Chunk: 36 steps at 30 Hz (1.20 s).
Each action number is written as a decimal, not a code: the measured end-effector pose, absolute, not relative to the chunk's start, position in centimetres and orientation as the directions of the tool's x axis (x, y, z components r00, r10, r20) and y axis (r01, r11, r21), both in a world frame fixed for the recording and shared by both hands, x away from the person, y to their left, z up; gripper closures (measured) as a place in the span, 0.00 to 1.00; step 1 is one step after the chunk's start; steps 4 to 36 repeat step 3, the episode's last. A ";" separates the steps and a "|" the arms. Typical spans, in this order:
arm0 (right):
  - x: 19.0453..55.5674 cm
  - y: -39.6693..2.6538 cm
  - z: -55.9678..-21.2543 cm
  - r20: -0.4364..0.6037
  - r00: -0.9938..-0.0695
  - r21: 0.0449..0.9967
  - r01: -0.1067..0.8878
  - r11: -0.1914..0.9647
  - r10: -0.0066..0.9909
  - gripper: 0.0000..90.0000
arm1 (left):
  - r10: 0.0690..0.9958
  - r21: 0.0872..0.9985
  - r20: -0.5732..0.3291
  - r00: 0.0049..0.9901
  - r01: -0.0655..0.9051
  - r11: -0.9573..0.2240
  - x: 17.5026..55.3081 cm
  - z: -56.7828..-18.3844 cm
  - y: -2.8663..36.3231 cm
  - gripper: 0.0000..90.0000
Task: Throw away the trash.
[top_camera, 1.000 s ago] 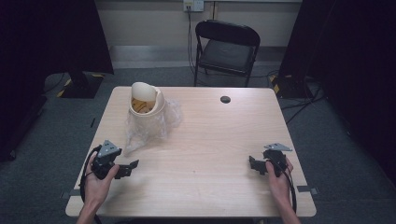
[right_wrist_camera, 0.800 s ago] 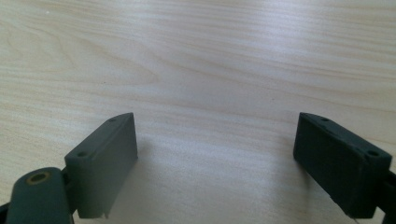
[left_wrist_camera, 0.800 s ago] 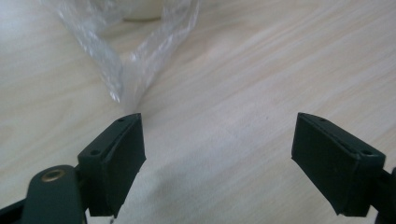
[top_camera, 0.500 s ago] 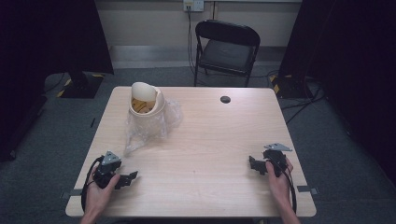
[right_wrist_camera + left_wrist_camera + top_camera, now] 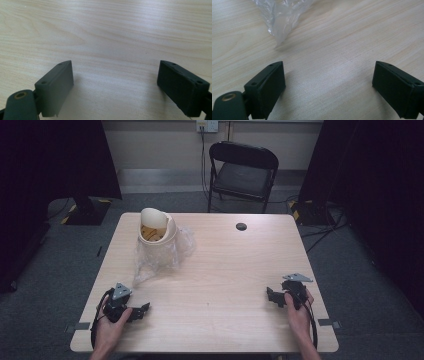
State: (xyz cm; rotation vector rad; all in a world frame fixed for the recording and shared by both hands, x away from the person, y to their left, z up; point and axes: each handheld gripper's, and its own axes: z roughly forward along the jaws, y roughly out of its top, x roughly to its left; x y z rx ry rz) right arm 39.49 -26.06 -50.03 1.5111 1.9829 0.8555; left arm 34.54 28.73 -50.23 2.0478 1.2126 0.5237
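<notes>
High view is looking down & forward from above the person's side, far enough to be taking in the whole tabletop (image 5: 220, 270) plus the chair (image 5: 243, 170) behind. Left gripper view is sitting low, close over the wood, facing the plastic bag (image 5: 283, 15), which the high view is also showing near the tabletop's left. Right gripper view is likewise hugging bare wood, v. close, between its own fingers (image 5: 56, 87).
</notes>
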 end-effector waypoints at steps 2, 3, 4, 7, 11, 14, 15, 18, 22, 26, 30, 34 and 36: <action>39.5 -26.1 -50.0 -0.016 -0.259 0.736 0.651 0.186 0.966 0.14 | 0.875 0.733 -0.008 0.484 0.598 -0.324 34.6 -50.2 28.7 0.12; 39.5 -26.1 -50.0 -0.015 -0.258 0.736 0.651 0.186 0.966 0.14 | 0.875 0.731 -0.008 0.484 0.600 -0.325 34.6 -50.3 28.7 0.11; 39.5 -26.1 -50.0 -0.015 -0.258 0.736 0.651 0.186 0.966 0.14 | 0.875 0.731 -0.008 0.484 0.600 -0.325 34.6 -50.3 28.7 0.11; 39.5 -26.1 -50.0 -0.015 -0.258 0.736 0.651 0.186 0.966 0.14 | 0.875 0.731 -0.008 0.484 0.600 -0.325 34.6 -50.3 28.7 0.11; 39.5 -26.1 -50.0 -0.015 -0.258 0.736 0.651 0.186 0.966 0.14 | 0.875 0.731 -0.008 0.484 0.600 -0.325 34.6 -50.3 28.7 0.11; 39.5 -26.1 -50.0 -0.015 -0.258 0.736 0.651 0.186 0.966 0.14 | 0.875 0.731 -0.008 0.484 0.600 -0.325 34.6 -50.3 28.7 0.11; 39.5 -26.1 -50.0 -0.015 -0.258 0.736 0.651 0.186 0.966 0.14 | 0.875 0.731 -0.008 0.484 0.600 -0.325 34.6 -50.3 28.7 0.11; 39.5 -26.1 -50.0 -0.015 -0.258 0.736 0.651 0.186 0.966 0.14 | 0.875 0.731 -0.008 0.484 0.600 -0.325 34.6 -50.3 28.7 0.11; 39.5 -26.1 -50.0 -0.015 -0.258 0.736 0.651 0.186 0.966 0.14 | 0.875 0.731 -0.008 0.484 0.600 -0.325 34.6 -50.3 28.7 0.11; 39.5 -26.1 -50.0 -0.015 -0.258 0.736 0.651 0.186 0.966 0.14 | 0.875 0.731 -0.008 0.484 0.600 -0.325 34.6 -50.3 28.7 0.11; 39.5 -26.1 -50.0 -0.015 -0.258 0.736 0.651 0.186 0.966 0.14 | 0.875 0.731 -0.008 0.484 0.600 -0.325 34.6 -50.3 28.7 0.11; 39.5 -26.1 -50.0 -0.015 -0.258 0.736 0.651 0.186 0.966 0.14 | 0.875 0.731 -0.008 0.484 0.600 -0.325 34.6 -50.3 28.7 0.11; 39.5 -26.1 -50.0 -0.015 -0.258 0.736 0.651 0.186 0.966 0.14 | 0.875 0.731 -0.008 0.484 0.600 -0.325 34.6 -50.3 28.7 0.11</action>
